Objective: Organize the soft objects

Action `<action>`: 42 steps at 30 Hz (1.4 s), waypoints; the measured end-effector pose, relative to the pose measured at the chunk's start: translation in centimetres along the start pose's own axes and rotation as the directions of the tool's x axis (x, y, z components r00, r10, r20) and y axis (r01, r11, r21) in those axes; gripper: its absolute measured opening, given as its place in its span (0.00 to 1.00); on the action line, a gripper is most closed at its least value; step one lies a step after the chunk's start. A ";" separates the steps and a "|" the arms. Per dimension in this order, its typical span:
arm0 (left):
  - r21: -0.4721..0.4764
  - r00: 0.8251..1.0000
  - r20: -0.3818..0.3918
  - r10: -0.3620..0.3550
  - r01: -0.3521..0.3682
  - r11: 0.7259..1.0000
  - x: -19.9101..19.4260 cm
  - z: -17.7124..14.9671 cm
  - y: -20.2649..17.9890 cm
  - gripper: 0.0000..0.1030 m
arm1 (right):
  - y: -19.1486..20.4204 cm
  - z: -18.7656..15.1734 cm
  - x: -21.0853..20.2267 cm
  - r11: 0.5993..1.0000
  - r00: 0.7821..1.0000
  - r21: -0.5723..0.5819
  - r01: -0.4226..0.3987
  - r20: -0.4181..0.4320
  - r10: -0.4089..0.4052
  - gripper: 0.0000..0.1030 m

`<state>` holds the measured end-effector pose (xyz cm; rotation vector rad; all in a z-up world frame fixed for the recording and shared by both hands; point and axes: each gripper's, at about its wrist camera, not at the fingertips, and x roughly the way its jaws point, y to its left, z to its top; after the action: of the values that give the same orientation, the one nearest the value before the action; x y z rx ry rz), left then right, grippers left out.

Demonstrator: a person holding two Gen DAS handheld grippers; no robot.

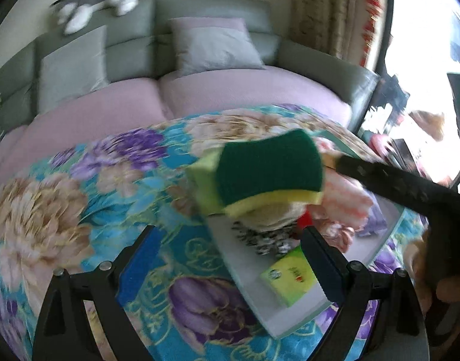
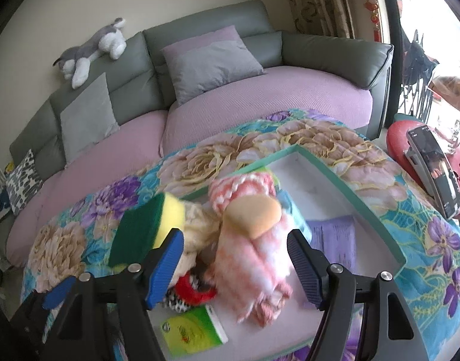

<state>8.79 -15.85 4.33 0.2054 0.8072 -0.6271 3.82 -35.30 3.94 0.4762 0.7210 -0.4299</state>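
Note:
A green-and-yellow sponge (image 1: 269, 168) (image 2: 139, 228) sits blurred at the left end of a pile in a white box with a teal rim (image 2: 335, 174) (image 1: 248, 267). In the pile are a pink-and-white knitted cloth (image 2: 254, 255), a beige sponge (image 2: 254, 213), a cream cloth, a purple cloth (image 2: 335, 234) and a yellow-green packet (image 2: 194, 331) (image 1: 290, 273). My right gripper (image 2: 234, 236) is open above the pink cloth, its pads clear of it. My left gripper (image 1: 230, 234) is open and empty, short of the box. One right finger (image 1: 380, 177) reaches in beside the sponge.
The box lies on a floral quilt (image 2: 305, 138). Behind it is a grey sofa (image 2: 335, 54) with lilac seats, cushions (image 2: 209, 60) and a plush dog (image 2: 91, 48) on the backrest. A red stool (image 2: 401, 138) carrying a phone (image 2: 434, 165) stands at the right.

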 end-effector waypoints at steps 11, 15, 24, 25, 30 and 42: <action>-0.145 0.991 -0.026 0.129 -0.131 0.981 -2.3 -3.2 4.8 0.92 | 2.5 -3.0 -1.7 0.996 0.998 -0.088 -0.031 -0.050 0.026 0.83; -0.189 0.988 -0.021 0.151 -0.152 0.970 -3.3 -4.4 5.8 0.98 | 2.9 -4.6 -2.1 0.994 0.996 -0.104 -0.044 -0.083 0.035 0.95; -0.264 0.979 -0.042 0.198 -0.202 0.943 -5.5 -7.2 7.5 0.99 | 4.0 -8.5 -3.0 0.983 0.989 -0.172 -0.062 -0.142 0.037 1.00; -0.263 0.978 -0.046 0.203 -0.207 0.942 -5.8 -7.5 7.6 0.99 | 4.2 -8.7 -3.1 0.982 0.989 -0.176 -0.068 -0.145 0.043 1.00; -0.276 0.975 -0.056 0.214 -0.221 0.935 -7.0 -8.9 8.0 0.99 | 5.0 -9.8 -3.7 0.976 0.988 -0.200 -0.083 -0.144 0.054 1.00; -0.306 0.952 -0.088 0.294 -0.307 0.901 -9.1 -11.3 8.7 0.99 | 5.8 -11.8 -5.0 0.970 0.989 -0.224 -0.096 -0.128 0.068 1.00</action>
<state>2.30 -0.30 2.72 0.0457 0.8820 -0.1960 -2.68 -23.13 1.31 0.3143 0.8526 -0.2372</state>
